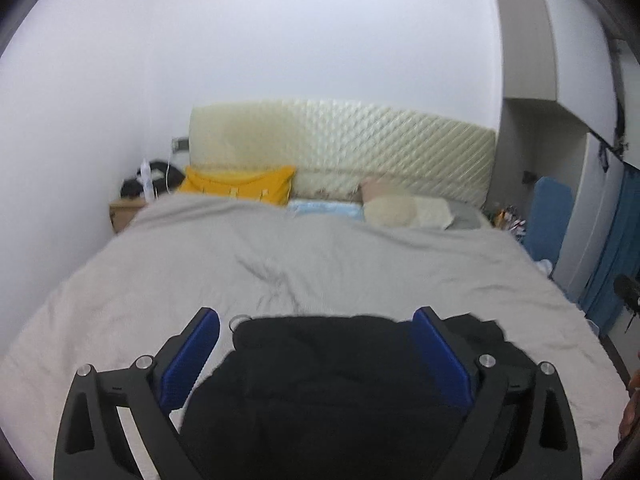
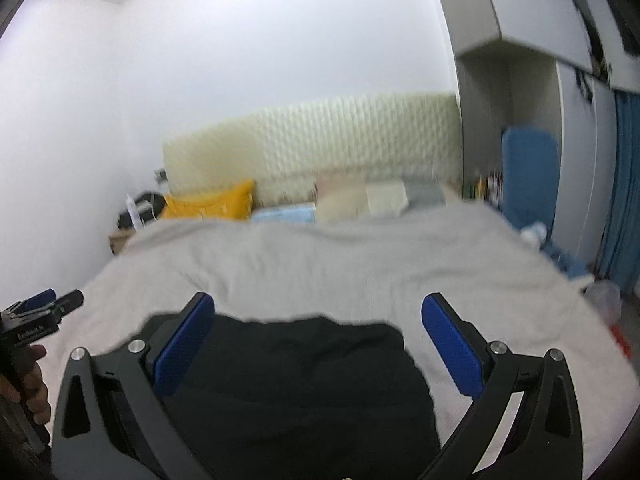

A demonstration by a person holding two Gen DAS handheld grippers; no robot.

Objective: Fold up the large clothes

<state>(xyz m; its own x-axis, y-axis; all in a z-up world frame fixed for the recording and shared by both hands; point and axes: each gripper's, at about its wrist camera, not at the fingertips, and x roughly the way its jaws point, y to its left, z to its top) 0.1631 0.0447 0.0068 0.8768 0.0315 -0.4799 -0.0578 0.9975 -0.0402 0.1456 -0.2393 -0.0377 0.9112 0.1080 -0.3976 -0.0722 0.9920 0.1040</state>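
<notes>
A black garment [image 1: 328, 380] lies bunched on the grey bed cover [image 1: 280, 264] near the foot of the bed. My left gripper [image 1: 316, 314] hangs over it, blue pads [image 1: 192, 352] spread wide and pressing on nothing. In the right wrist view the same black garment [image 2: 296, 380] lies flatter on the cover [image 2: 320, 256], below my right gripper [image 2: 318, 300], which also stands open and empty. At that view's left edge I can see the left gripper [image 2: 48, 304] with a hand [image 2: 32, 384] around its handle.
Pillows, one of them yellow [image 1: 240, 184], lean on a cream quilted headboard [image 1: 344, 140]. A bedside table [image 1: 124, 208] with dark items stands at the far left. Right of the bed are a blue board [image 1: 548, 220], grey wardrobes [image 2: 500, 100] and a blue curtain [image 1: 616, 248].
</notes>
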